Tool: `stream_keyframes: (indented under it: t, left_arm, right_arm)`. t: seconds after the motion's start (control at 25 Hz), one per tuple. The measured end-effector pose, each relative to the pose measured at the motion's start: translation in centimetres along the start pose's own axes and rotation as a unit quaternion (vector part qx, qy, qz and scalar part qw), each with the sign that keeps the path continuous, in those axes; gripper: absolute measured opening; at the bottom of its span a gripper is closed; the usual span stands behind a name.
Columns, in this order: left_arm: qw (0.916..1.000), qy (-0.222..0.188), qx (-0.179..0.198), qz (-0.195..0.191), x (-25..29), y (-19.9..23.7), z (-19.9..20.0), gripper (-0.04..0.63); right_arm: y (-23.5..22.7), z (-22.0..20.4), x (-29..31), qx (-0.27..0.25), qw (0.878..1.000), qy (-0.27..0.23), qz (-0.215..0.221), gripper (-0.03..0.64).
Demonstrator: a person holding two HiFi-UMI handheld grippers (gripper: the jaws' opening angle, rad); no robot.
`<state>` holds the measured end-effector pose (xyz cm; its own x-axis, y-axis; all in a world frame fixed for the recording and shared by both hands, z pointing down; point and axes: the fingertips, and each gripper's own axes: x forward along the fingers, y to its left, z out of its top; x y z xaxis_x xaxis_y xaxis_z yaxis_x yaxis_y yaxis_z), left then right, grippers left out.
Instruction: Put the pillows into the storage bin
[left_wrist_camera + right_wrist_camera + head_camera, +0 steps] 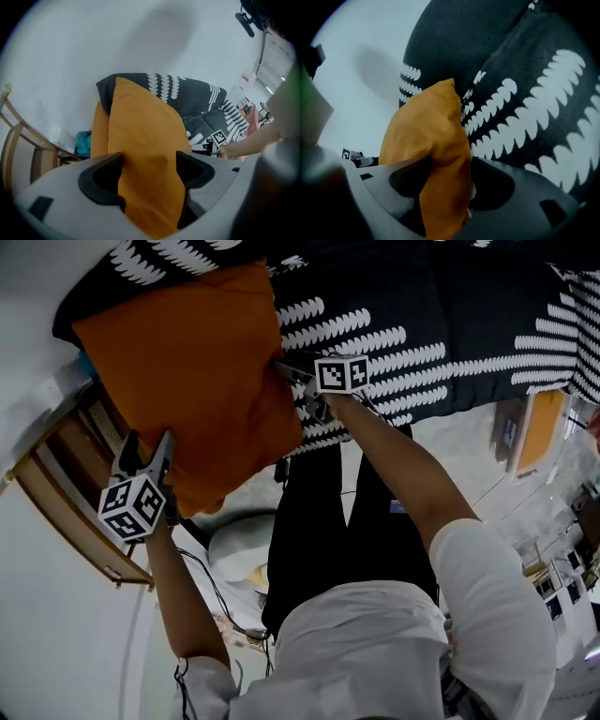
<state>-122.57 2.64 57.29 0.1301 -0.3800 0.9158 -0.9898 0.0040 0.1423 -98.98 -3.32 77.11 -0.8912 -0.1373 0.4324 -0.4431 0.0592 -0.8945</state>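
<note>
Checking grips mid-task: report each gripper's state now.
Left gripper: closed on the orange pillow.
Right gripper: closed on the same orange pillow.

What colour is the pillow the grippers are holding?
Plain orange. The pillow shows best in the head view.

Person: white short-sleeved shirt (375, 643), black trousers (314, 540). Left gripper (148, 444), right gripper (286, 369): pale grey shells, black fingers (101, 180). Each carries a white cube (131, 507) printed with black square markers. Thin black cable (214, 589) beside the left forearm
</note>
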Motion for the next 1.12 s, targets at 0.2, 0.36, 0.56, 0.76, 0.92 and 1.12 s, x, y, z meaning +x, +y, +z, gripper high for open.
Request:
stream_keyframes:
  t: [0.2,0.36,0.56,0.76,0.92,1.12]
  left_arm:
    - [0.9999,0.015,0.003,0.006,1.3,0.1,-0.4,0.365]
    - [0.9997,0.020,0.007,0.011,2.0,0.3,-0.2,0.276]
    - [0.9997,0.021,0.013,0.000,2.0,0.0,-0.5,0.171]
    - [0.9996,0.011,0.019,-0.019,1.2,-0.8,-0.2,0.074]
    - [0.9995,-0.003,0.022,-0.024,-0.6,-1.5,0.0,0.046]
    - [0.9974,-0.038,0.035,-0.049,-2.8,-4.3,2.4,0.035]
  right_arm:
    - [-0.7,-1.2,1.5,0.088,0.995,0.023,0.036,0.279]
    - [0.1,-1.1,2.0,0.103,0.993,0.034,0.050,0.211]
    - [0.9,-1.4,2.0,0.067,0.995,0.043,0.058,0.100]
    - [2.0,-1.2,1.5,-0.005,0.998,0.054,0.039,0.052]
    - [3.6,-1.4,-0.1,-0.026,0.998,0.045,0.039,0.046]
    - [6.4,1.2,-6.2,-0.039,0.998,-0.017,0.035,0.040]
